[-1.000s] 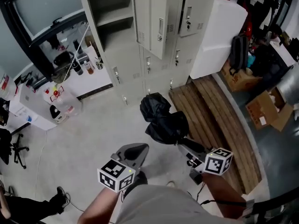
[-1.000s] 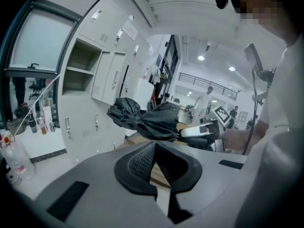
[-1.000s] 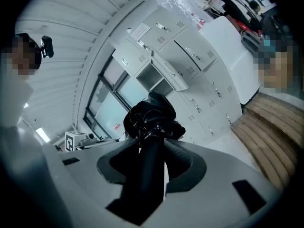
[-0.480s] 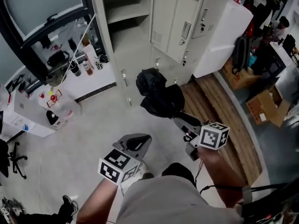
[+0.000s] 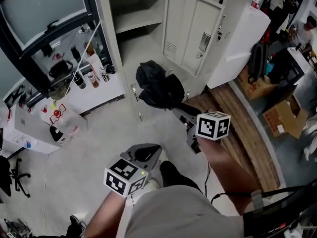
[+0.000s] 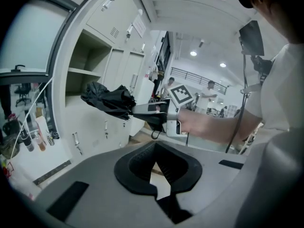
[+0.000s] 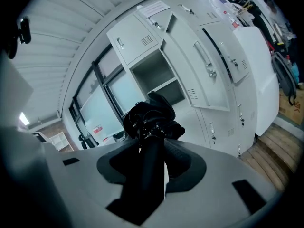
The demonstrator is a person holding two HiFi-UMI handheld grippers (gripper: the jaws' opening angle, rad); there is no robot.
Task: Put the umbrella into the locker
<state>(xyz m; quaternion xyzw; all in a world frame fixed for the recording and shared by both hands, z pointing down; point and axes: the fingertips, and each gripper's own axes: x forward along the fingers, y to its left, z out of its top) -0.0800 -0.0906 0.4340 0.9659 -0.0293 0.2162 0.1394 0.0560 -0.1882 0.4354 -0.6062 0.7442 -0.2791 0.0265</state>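
A folded black umbrella [image 5: 156,90] is held by its handle in my right gripper [image 5: 181,114], which is shut on it; the bundled canopy points toward the grey locker [image 5: 119,48]. The locker's upper compartment [image 5: 136,21] stands open, its door [image 5: 193,31] swung right. In the right gripper view the handle [image 7: 147,175] fills the gap of the right gripper [image 7: 154,144], canopy [image 7: 152,118] ahead. My left gripper [image 5: 151,150] hangs lower, near my body, tips together and nothing held. The left gripper [image 6: 156,144] view shows the umbrella [image 6: 107,101] up ahead.
A low wooden platform [image 5: 237,118] runs along the right, beside a white cabinet [image 5: 237,43]. A backpack [image 5: 257,58] and cardboard boxes [image 5: 280,115] lie further right. Left of the locker a white table [image 5: 94,88] carries bottles, below a dark-framed window.
Both grippers have moved toward the locker. The umbrella has travelled with the right gripper, up and closer to the open compartment. The grip on the handle has not changed.
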